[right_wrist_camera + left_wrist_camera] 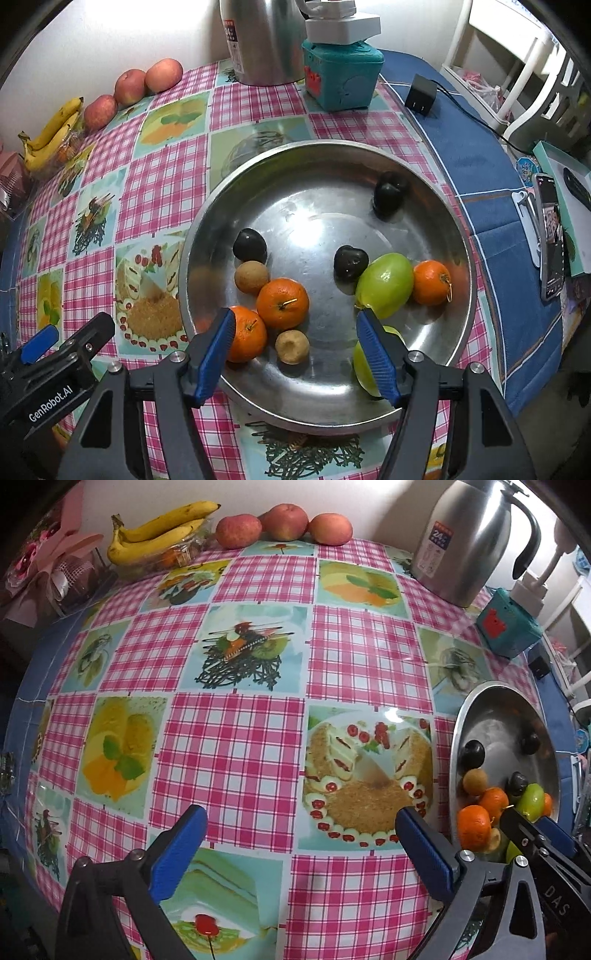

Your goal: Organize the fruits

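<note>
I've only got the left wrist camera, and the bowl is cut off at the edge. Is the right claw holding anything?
Observer: No. The right claw is open above the steel bowl, its pads pressing nothing.
Operator: How many green fruits are in there?
Observer: Two. One green fruit touches an orange; the second green fruit sits partly behind the claw's right finger.
Operator: Anything past the bowl on the right?
Observer: A phone, over the blue cloth.

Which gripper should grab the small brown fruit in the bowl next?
Right. The right gripper hangs open over the steel bowl, straddling the brown fruit. The left gripper is open over bare tablecloth.
</note>
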The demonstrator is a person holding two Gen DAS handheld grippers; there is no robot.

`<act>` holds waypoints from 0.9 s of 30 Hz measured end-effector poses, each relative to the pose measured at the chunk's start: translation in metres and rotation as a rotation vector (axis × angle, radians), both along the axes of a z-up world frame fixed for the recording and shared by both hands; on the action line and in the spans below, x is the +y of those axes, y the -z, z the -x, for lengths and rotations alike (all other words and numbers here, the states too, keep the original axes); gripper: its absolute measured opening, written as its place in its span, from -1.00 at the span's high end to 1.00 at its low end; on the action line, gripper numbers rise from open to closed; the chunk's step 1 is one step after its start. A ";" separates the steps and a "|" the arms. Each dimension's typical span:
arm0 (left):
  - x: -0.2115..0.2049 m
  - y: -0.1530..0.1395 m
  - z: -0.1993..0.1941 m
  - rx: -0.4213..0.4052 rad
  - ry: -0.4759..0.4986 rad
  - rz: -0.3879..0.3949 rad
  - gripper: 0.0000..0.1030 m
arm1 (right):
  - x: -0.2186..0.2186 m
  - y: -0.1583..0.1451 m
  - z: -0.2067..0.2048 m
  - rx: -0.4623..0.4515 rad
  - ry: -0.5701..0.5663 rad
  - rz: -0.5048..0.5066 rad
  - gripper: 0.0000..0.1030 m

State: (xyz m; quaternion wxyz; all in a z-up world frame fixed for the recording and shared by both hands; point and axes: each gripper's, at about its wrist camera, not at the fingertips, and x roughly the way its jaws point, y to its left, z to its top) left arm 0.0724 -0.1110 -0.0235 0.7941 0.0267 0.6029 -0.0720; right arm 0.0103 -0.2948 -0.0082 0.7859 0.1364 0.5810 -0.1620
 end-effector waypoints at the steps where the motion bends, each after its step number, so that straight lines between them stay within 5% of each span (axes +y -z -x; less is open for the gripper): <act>1: 0.000 0.000 0.000 0.002 -0.002 -0.001 -1.00 | 0.000 0.000 0.000 0.001 0.001 0.000 -0.34; 12: 0.004 0.004 -0.002 -0.005 -0.018 -0.030 -1.00 | 0.000 -0.001 0.001 -0.022 0.002 0.002 -0.47; 20: 0.008 0.002 -0.003 -0.035 -0.024 -0.049 -1.00 | 0.002 -0.004 0.000 -0.049 -0.011 0.034 -0.89; 27: 0.012 0.000 -0.002 -0.051 -0.023 -0.031 -1.00 | 0.006 -0.004 -0.001 -0.064 -0.035 0.034 -0.89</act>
